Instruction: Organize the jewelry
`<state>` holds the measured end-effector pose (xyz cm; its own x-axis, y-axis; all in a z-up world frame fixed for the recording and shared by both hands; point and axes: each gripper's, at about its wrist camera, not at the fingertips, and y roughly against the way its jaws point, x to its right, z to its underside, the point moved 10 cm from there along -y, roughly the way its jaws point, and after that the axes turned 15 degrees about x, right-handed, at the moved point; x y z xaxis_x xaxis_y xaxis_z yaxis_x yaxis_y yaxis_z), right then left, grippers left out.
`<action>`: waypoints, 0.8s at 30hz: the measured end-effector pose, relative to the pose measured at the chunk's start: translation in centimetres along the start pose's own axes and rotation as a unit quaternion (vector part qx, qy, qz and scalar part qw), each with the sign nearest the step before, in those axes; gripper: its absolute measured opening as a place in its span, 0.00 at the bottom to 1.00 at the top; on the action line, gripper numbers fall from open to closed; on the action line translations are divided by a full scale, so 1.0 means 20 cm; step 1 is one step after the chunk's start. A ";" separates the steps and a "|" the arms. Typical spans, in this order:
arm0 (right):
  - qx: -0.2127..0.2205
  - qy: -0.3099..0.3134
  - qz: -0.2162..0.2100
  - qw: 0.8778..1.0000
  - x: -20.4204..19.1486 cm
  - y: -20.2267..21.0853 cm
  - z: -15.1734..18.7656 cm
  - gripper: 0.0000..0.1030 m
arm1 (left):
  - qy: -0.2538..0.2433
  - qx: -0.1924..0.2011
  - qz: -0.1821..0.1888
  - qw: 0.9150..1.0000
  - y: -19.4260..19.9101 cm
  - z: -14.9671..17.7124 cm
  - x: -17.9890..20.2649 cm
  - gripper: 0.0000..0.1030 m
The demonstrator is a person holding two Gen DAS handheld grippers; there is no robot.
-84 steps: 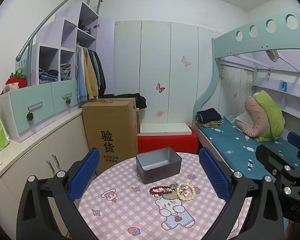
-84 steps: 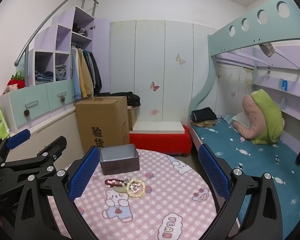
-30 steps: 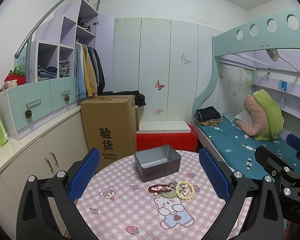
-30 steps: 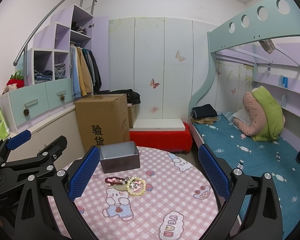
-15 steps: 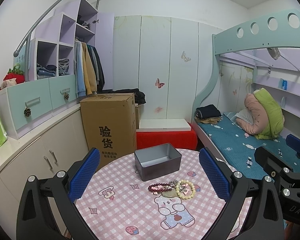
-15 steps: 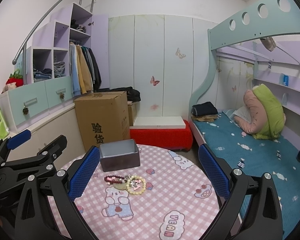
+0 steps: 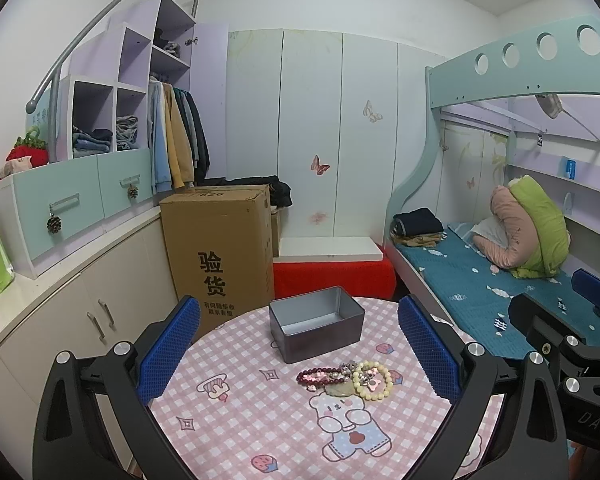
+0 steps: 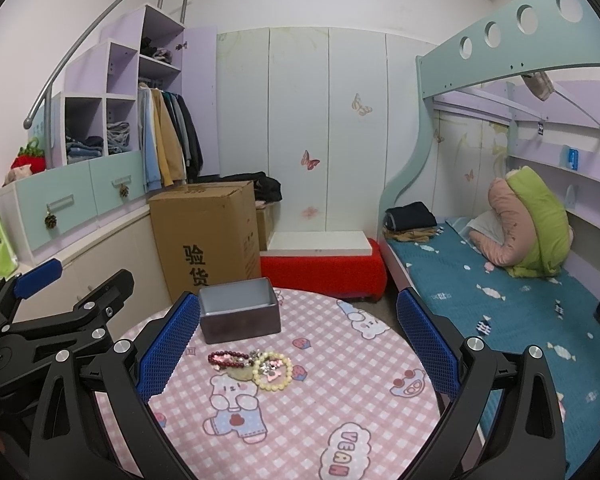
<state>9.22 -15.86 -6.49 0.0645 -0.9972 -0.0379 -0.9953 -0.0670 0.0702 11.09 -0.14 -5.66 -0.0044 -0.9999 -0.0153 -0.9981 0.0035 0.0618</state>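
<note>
A small pile of jewelry lies on the round pink checked table [image 7: 236,420]: a dark red bead bracelet [image 7: 320,376], a cream bead bracelet [image 7: 373,380] and small charms between them. The pile also shows in the right wrist view, with the red bracelet [image 8: 228,357] and the cream one [image 8: 274,370]. An open empty grey tin box [image 7: 317,323] [image 8: 239,315] stands just behind the pile. My left gripper [image 7: 298,350] is open and empty, held above the table. My right gripper [image 8: 298,346] is open and empty, to the right of the pile.
A tall cardboard box [image 7: 220,248] stands on the floor behind the table. A red bench [image 7: 332,276] with a white board is further back. A bunk bed [image 7: 500,280] with a blue sheet is on the right. White cabinets [image 7: 60,312] run along the left.
Both grippers have drifted slightly; the view has shifted a little. The jewelry and the tin have not moved. Both grippers stay open.
</note>
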 end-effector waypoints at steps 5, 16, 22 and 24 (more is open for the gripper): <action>-0.003 0.000 0.001 1.000 -0.01 -0.02 0.02 0.93 | 0.000 -0.003 -0.001 1.000 -0.02 0.02 0.00 0.93; -0.017 -0.008 0.000 1.000 0.00 -0.09 0.07 0.93 | -0.004 -0.015 -0.002 1.000 -0.07 0.05 0.00 0.93; -0.032 -0.013 -0.002 0.999 0.02 -0.13 0.11 0.93 | -0.007 -0.027 -0.007 1.000 -0.12 0.08 0.00 0.93; -0.039 -0.014 -0.002 0.999 0.02 -0.15 0.13 0.93 | -0.004 -0.036 -0.005 0.999 -0.14 0.10 0.00 0.93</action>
<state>12.09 -16.01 -9.33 0.0653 -0.9957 -0.0663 -0.9864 -0.0745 0.1466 13.76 -0.21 -7.89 0.0045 -0.9997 -0.0248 -0.9910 -0.0078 0.1333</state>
